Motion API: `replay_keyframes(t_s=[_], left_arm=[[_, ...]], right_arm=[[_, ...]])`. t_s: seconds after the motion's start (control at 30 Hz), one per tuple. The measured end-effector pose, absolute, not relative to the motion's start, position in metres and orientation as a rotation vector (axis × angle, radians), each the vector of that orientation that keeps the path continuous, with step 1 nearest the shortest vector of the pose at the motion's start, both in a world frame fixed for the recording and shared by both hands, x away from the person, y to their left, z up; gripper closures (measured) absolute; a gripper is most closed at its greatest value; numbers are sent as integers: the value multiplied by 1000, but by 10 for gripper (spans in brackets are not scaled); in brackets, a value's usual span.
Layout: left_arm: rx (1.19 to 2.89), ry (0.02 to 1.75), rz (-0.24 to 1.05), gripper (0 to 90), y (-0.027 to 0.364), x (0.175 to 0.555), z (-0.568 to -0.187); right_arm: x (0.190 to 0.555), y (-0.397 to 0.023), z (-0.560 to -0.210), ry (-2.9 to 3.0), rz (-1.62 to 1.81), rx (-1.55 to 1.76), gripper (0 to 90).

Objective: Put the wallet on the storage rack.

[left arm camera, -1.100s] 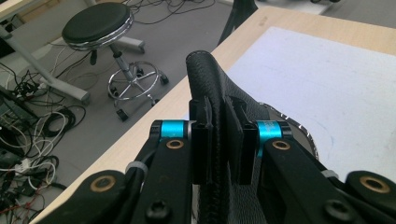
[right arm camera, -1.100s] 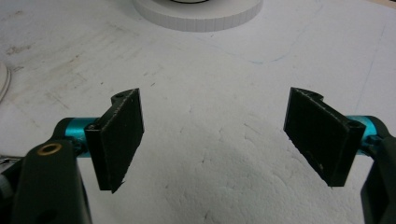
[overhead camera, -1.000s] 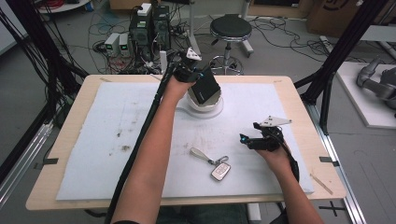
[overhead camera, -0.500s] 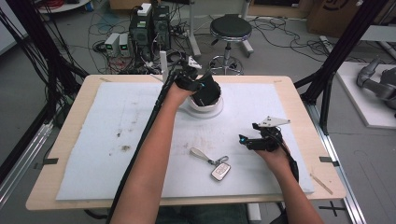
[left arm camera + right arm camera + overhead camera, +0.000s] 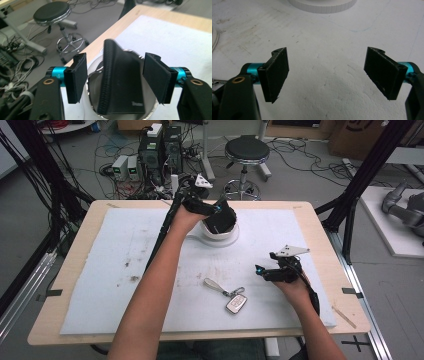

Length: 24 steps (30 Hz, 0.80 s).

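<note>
Two handheld grippers over a white-matted desk (image 5: 75,270).

Left gripper (image 5: 115,77), jaws spread, hovers around a black wallet (image 5: 122,85) standing in the white bowl (image 5: 220,236). Nearer than the bowl lies a car key (image 5: 235,301). Right of the key, the right gripper (image 5: 325,71) gapes empty, so the key looks untouched.

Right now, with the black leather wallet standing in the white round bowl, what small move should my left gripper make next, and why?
Probably lift the left gripper straight up: its jaws stand open, apart from the black leather wallet, which leans inside the white round bowl.
</note>
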<state>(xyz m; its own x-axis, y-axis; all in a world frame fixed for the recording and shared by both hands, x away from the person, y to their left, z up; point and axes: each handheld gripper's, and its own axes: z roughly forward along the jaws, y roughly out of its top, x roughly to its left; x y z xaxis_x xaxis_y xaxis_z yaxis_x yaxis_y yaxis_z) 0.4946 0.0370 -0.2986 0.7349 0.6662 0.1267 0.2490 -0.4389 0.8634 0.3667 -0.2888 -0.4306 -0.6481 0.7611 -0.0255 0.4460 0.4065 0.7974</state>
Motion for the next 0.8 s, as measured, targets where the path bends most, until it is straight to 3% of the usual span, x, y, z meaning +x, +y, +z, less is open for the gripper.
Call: replay_keyframes(t_s=[0.4, 0.8], left_arm=[[1936, 649, 530, 320, 75, 442, -295], [1920, 684, 456, 242, 136, 404, -326]], right_arm=[[366, -288, -430, 2265, 1130, 1050, 203], [364, -279, -428, 2278, 1107, 1028, 203]])
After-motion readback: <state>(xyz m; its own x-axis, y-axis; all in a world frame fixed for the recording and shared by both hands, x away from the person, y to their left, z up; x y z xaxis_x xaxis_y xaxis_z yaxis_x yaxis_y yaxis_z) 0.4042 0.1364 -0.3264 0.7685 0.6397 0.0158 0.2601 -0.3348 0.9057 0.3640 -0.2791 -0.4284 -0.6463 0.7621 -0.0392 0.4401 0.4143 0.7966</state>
